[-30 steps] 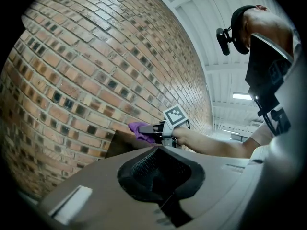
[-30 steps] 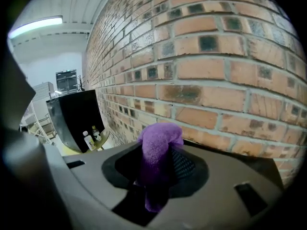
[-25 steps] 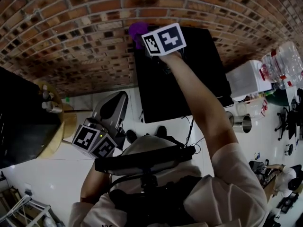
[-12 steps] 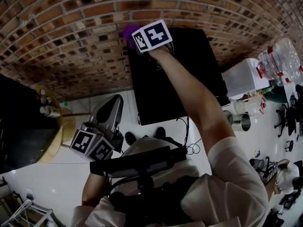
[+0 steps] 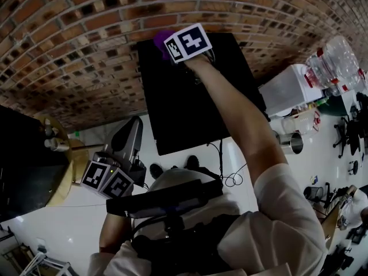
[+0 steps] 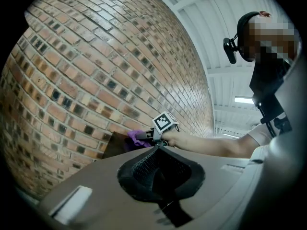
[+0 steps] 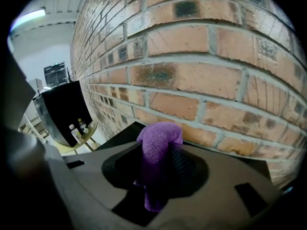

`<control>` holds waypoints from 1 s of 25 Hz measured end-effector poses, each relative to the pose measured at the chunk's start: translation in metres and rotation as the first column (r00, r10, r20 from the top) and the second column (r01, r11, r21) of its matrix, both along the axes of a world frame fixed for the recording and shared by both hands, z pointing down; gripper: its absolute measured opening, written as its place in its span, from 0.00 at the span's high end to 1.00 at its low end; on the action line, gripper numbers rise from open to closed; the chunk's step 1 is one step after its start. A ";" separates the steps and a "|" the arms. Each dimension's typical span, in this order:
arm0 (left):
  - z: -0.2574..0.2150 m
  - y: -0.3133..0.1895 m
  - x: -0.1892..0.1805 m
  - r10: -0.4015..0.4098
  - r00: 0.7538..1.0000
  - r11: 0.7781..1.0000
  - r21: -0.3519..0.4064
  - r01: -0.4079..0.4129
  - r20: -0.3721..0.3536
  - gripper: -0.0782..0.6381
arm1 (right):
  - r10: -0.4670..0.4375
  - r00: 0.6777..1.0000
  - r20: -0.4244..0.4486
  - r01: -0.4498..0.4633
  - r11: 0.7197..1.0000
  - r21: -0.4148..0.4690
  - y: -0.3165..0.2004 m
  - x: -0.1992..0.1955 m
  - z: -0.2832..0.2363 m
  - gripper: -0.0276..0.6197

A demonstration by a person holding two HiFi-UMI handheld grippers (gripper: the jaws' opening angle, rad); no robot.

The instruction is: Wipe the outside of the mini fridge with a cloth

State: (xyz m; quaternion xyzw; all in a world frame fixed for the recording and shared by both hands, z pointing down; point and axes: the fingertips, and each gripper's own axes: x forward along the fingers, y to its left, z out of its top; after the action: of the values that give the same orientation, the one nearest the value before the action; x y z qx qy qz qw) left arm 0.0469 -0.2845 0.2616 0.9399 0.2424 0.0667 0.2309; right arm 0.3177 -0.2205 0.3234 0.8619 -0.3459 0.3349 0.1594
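The black mini fridge (image 5: 190, 102) stands against the brick wall, and I see its top from above. My right gripper (image 5: 168, 43) reaches to the back edge of that top, shut on a purple cloth (image 5: 161, 38). In the right gripper view the cloth (image 7: 158, 147) bulges out from between the jaws of the right gripper (image 7: 160, 164), close to the bricks. My left gripper (image 5: 127, 142) hangs near my body, left of the fridge, shut and empty. In its own view the left gripper (image 6: 158, 169) points toward the cloth (image 6: 136, 138) and the fridge (image 6: 114, 145).
A brick wall (image 5: 86, 39) runs behind the fridge. A round wooden side table (image 5: 63, 165) with small bottles stands at the left beside a dark cabinet (image 5: 23, 154). Right of the fridge are a white box (image 5: 284, 88), water bottles (image 5: 336, 68) and metal cups (image 5: 293, 144). A cable (image 5: 230, 180) lies on the floor.
My right gripper has slid the cloth rightwards along the fridge's back edge, away from the back left corner. The left gripper has stayed where it was.
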 end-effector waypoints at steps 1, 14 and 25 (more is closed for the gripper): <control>-0.001 0.003 0.001 0.004 1.000 1.000 0.000 -0.004 0.000 0.88 | 0.007 1.000 0.001 -0.007 1.000 -0.004 0.007 0.002 0.000 0.75; -0.005 0.025 0.008 -0.001 1.000 1.000 0.007 0.001 -0.001 0.88 | 0.082 0.997 -0.001 -0.082 0.996 -0.034 0.094 0.018 0.004 0.75; -0.006 0.040 0.010 0.007 1.000 1.000 0.019 -0.008 0.010 0.88 | 0.161 0.987 0.003 -0.160 0.986 -0.043 0.162 0.033 0.007 0.75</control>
State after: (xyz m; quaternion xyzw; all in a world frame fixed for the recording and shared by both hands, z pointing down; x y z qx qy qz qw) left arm 0.0571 -0.2447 0.2560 0.9408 0.2440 0.0748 0.2228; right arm 0.3509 -0.0586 0.3308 0.8822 -0.2686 0.3567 0.1494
